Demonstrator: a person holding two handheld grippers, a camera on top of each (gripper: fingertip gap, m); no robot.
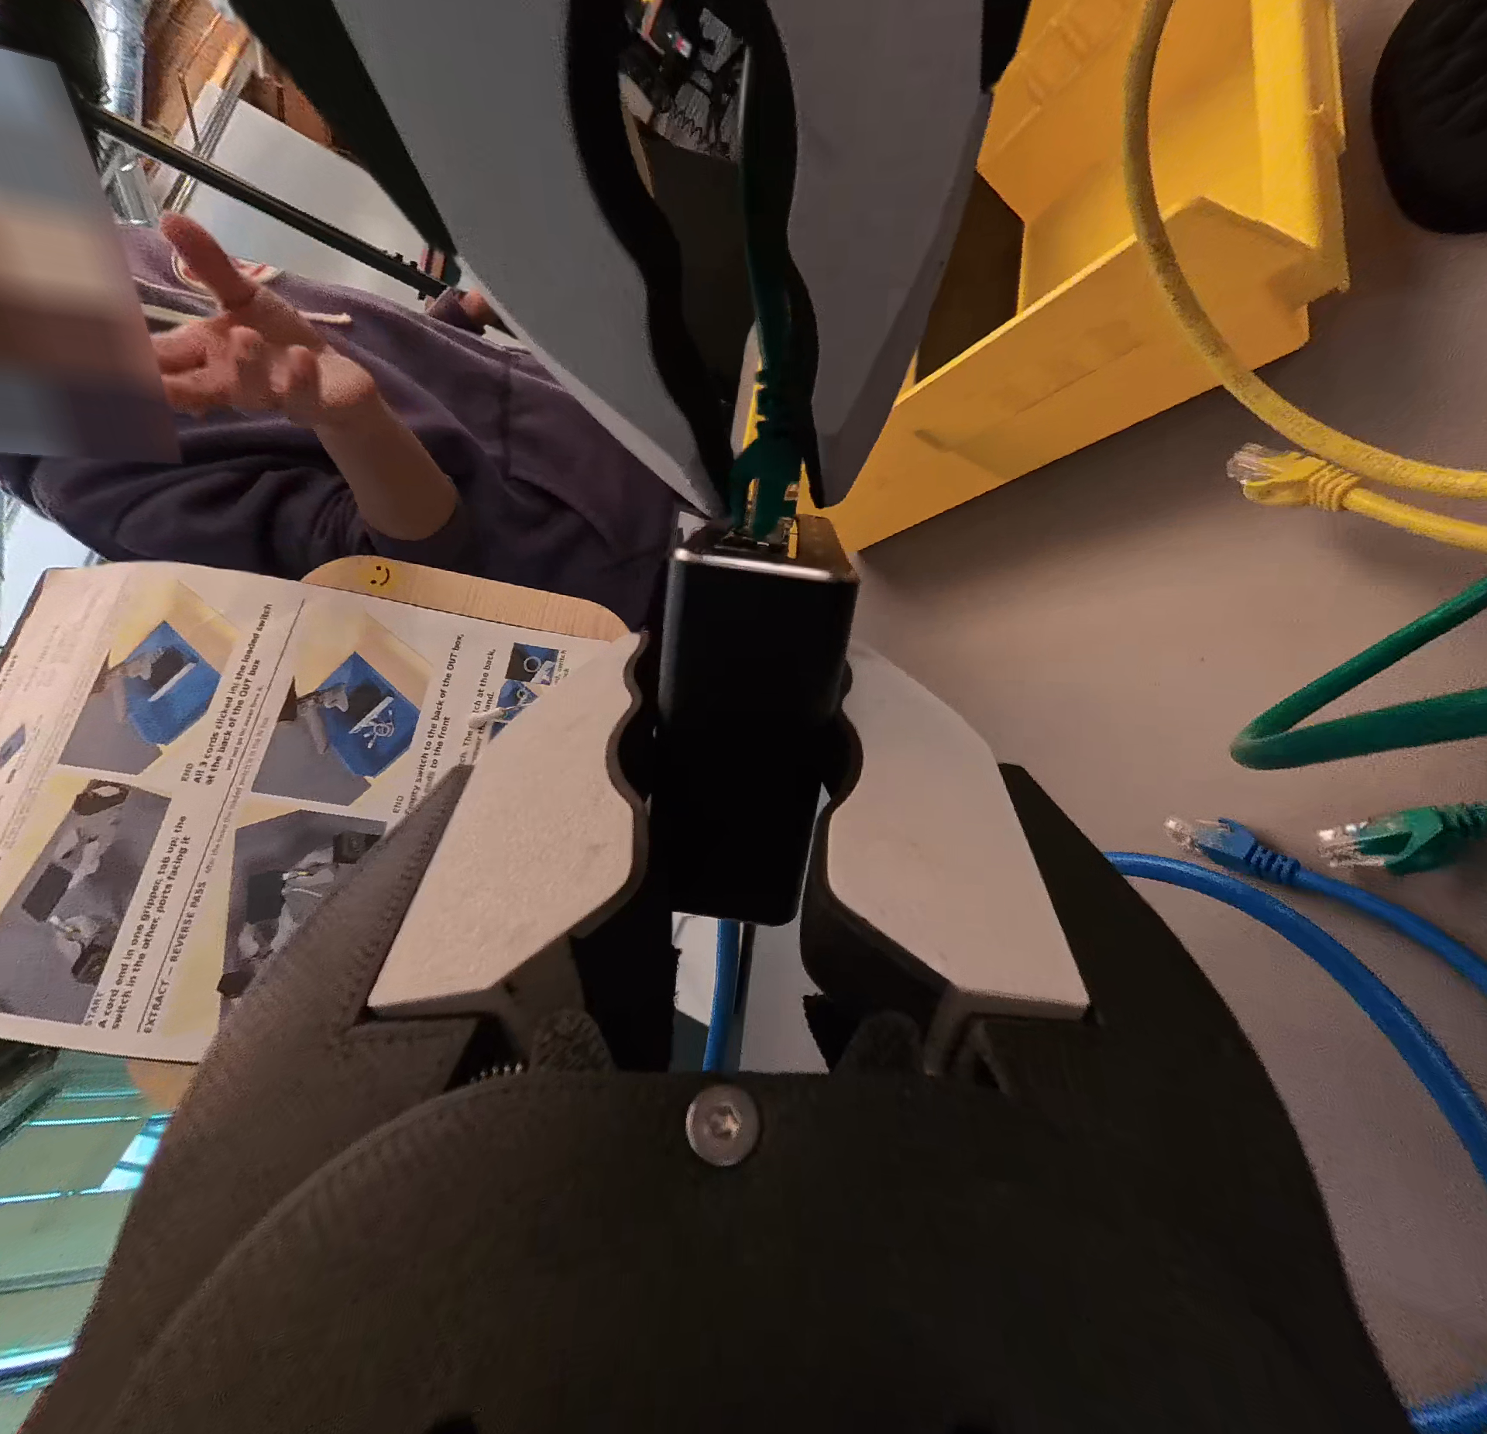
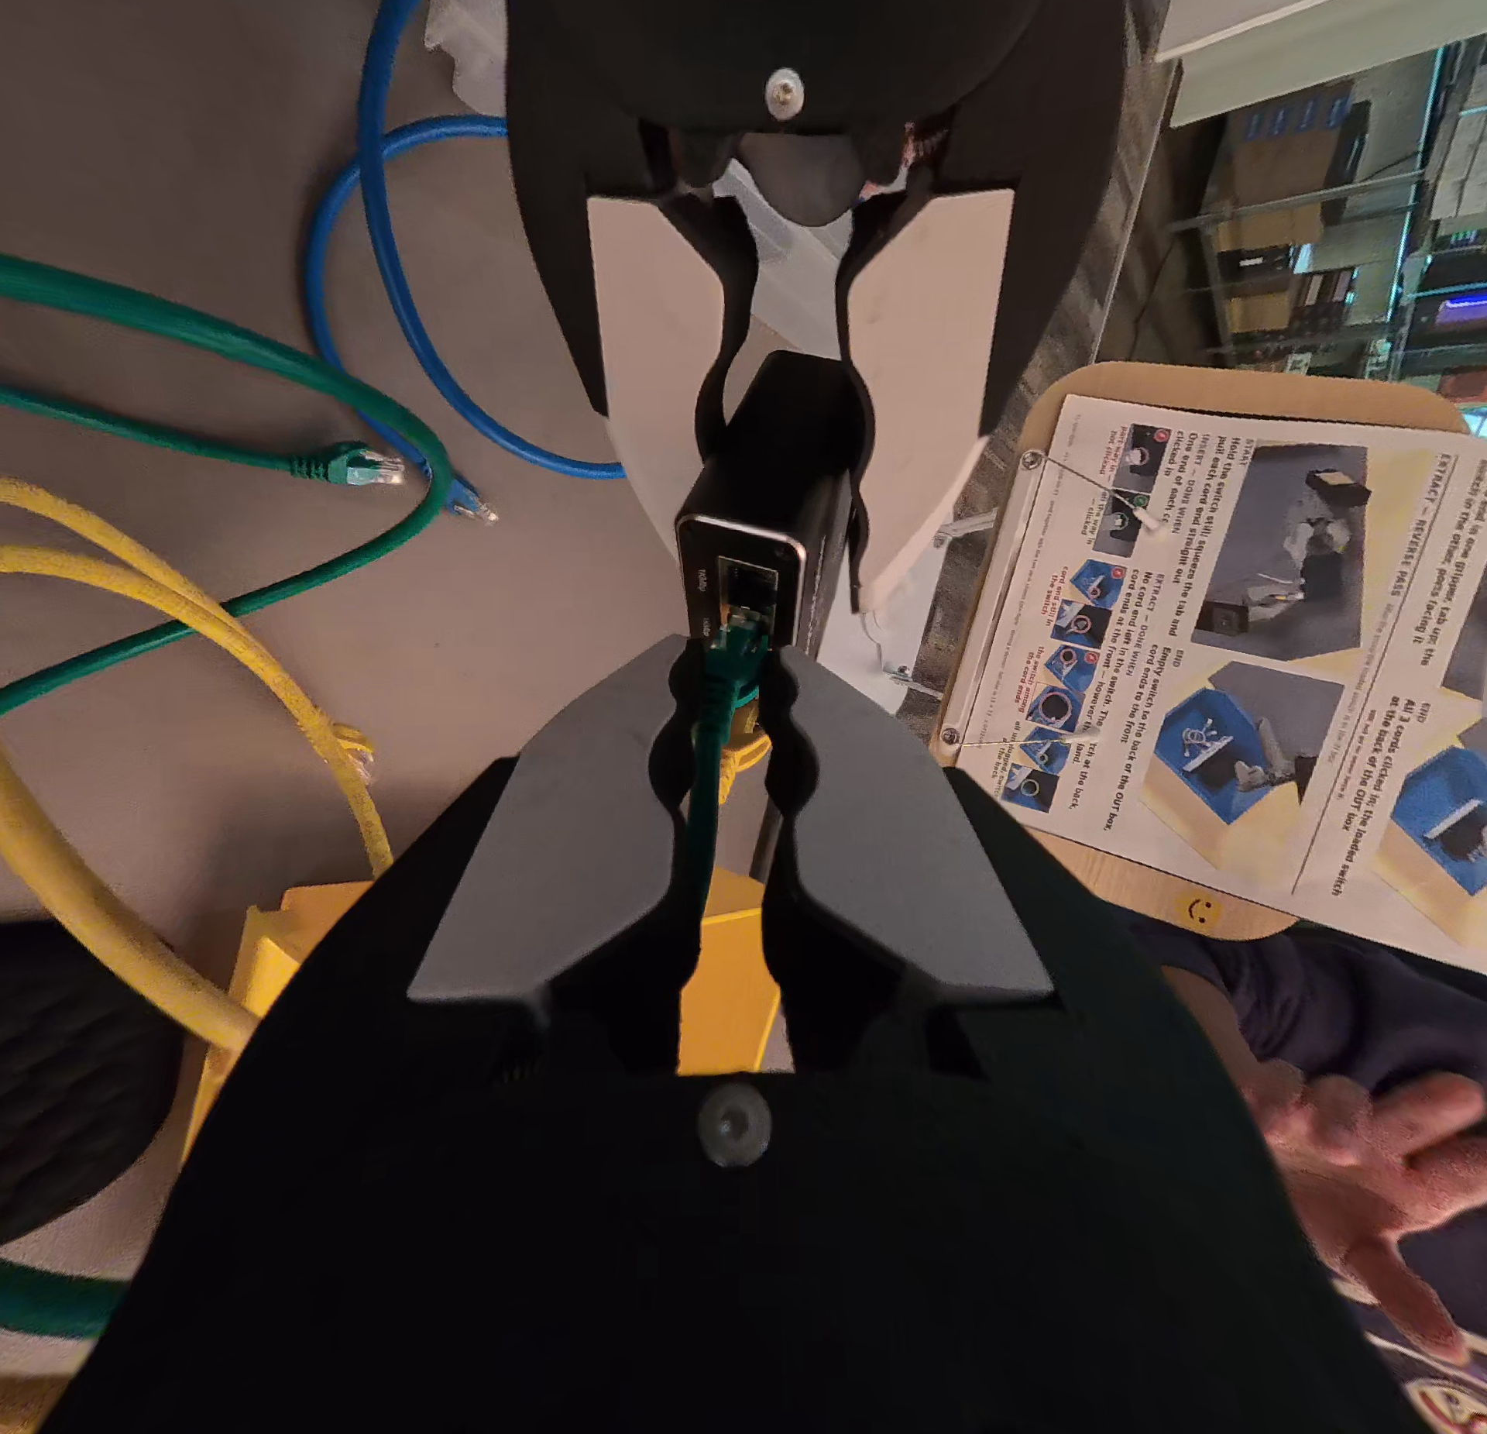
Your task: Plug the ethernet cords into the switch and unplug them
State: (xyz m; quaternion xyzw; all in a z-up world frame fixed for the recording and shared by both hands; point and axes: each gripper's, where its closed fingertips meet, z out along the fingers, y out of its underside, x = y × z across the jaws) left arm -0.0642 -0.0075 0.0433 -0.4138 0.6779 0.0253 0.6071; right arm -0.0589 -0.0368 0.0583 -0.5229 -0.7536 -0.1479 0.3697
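Note:
My left gripper is shut on the black switch and holds it above the grey table, ports facing away from it. My right gripper is shut on a green ethernet cord, and its plug sits at a port on the switch's face. In the left wrist view the green plug meets the switch's far end between the right gripper's grey fingers. The left gripper also shows in the right wrist view, gripping the switch body.
Loose on the table lie a yellow cord end, a blue cord end and another green end. A yellow bin stands behind. An instruction sheet on a wooden board lies beside. A person's hand is near. Only a small space, under 4 cm, lies between the two pairs of fingers.

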